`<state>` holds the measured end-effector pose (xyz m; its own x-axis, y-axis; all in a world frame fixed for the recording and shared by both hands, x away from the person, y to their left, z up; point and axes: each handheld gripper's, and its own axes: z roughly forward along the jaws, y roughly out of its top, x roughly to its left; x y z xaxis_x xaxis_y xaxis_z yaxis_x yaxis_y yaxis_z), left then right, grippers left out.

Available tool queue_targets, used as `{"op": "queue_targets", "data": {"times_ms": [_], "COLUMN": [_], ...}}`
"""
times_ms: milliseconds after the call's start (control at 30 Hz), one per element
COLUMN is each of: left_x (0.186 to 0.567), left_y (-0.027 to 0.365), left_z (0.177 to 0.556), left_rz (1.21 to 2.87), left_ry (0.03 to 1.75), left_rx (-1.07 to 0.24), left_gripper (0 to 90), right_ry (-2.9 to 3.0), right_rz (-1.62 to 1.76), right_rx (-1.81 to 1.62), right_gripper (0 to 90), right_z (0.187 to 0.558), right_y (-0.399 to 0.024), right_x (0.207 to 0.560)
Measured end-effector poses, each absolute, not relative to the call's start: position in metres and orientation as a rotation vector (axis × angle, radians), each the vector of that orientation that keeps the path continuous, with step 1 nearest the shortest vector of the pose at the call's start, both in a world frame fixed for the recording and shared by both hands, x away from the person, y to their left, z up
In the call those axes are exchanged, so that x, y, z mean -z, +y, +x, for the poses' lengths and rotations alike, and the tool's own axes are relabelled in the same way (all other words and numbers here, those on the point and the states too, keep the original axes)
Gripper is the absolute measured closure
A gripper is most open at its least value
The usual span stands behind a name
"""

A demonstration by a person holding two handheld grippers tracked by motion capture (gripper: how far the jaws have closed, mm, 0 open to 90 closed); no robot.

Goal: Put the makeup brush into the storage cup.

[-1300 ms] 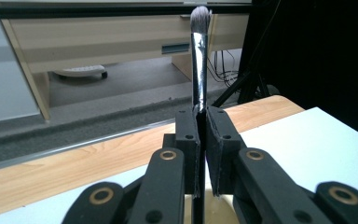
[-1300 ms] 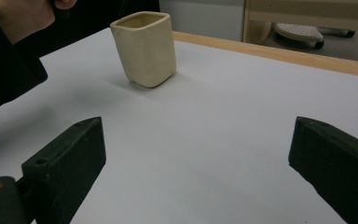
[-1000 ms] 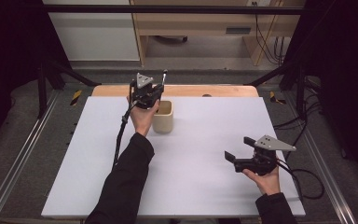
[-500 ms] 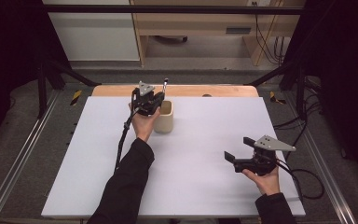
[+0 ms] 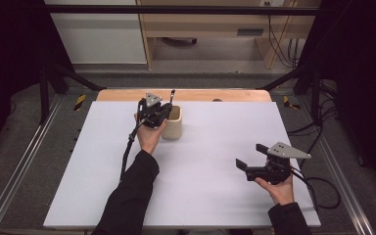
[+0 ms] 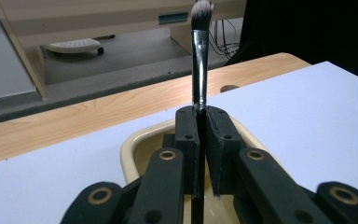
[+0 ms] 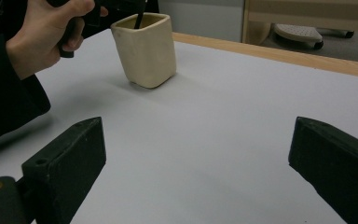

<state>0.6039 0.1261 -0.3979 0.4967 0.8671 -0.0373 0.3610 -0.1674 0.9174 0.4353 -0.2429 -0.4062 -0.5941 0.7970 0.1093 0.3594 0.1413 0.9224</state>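
Inside the cup [image 7: 144,49], the brush [image 6: 199,60] handle's lower end is hidden; left gripper [image 6: 202,135] clamps it.

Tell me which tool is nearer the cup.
Left. The left tool is right at the cup, over its rim, shut on a brush whose handle goes down into it. The right tool sits open, well away toward the table's near right.

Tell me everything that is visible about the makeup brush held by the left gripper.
The makeup brush is slim, with a dark, glossy handle and a small tuft of bristles, dark at the base and pale at the tip. It stands upright, bristles up. The left gripper is shut on its handle, pads pressing from both sides. Its lower end goes down into the cream cup on the white table; whether it touches the bottom cannot be seen.
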Motion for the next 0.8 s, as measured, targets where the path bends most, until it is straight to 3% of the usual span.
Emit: {"op": "queue_targets", "data": {"times_ms": [300,800], "left_x": [0.393,0.372], "left_y": [0.127,0.144], "left_z": [0.594,0.553], "left_rz": [1.764,1.753], "left_ry": [1.004,0.928], "left_rx": [-0.641,-0.606], "left_gripper": [80.6,62.3], "right_ry": [2.009,1.999], "right_rz": [1.111,1.106], "right_rx": [-1.451,-1.472], "right_gripper": [4.4,4.3], "right_z": [0.435,0.433], "right_y": [-0.243,-0.243], "right_x": [0.406,0.403]}}
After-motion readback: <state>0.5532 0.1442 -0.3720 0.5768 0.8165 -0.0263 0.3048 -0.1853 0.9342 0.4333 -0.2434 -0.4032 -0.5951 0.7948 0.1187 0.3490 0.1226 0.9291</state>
